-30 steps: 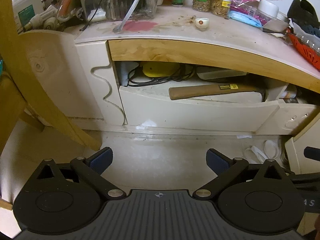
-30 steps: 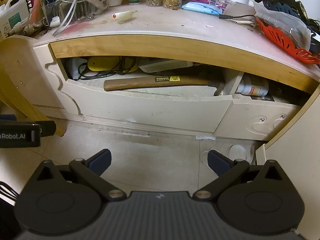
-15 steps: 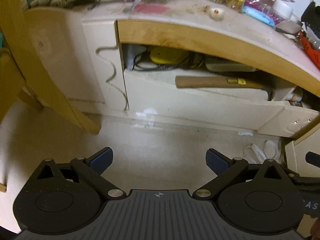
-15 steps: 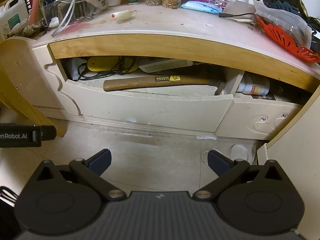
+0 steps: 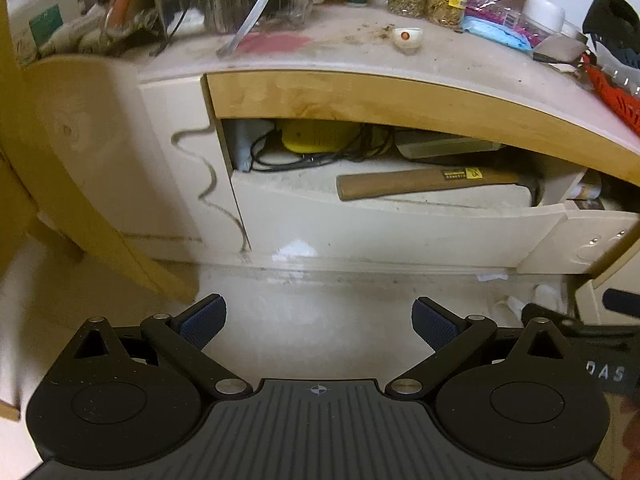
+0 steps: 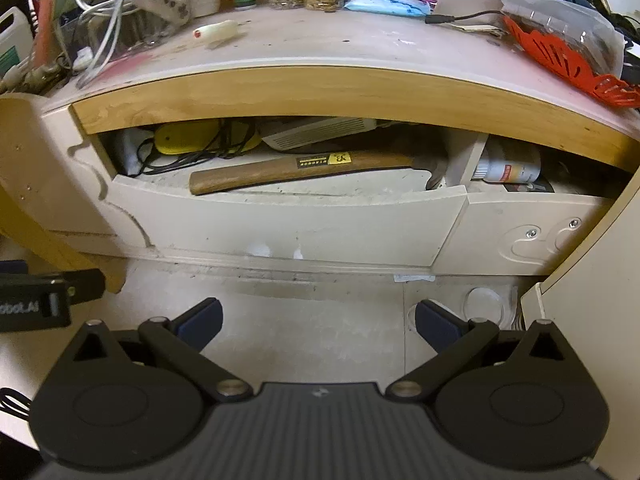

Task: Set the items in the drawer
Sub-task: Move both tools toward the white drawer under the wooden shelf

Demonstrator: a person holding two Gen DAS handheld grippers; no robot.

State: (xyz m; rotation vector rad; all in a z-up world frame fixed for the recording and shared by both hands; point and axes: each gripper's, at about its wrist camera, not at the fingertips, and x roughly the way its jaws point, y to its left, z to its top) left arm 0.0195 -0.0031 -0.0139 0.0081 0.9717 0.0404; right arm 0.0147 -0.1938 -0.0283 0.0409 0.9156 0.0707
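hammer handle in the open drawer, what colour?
Brown wood, with a black-and-yellow label, on the wooden-handled hammer. Clearest in the right wrist view.

The left gripper (image 5: 319, 326) has its jaws wide apart, and nothing is between its blue pads (image 5: 202, 322). The right gripper (image 6: 319, 326) is the same, with wide jaws and nothing held. Both point forward and a bit down. They sit side by side, with the left gripper's black body showing at the edge of the right view.
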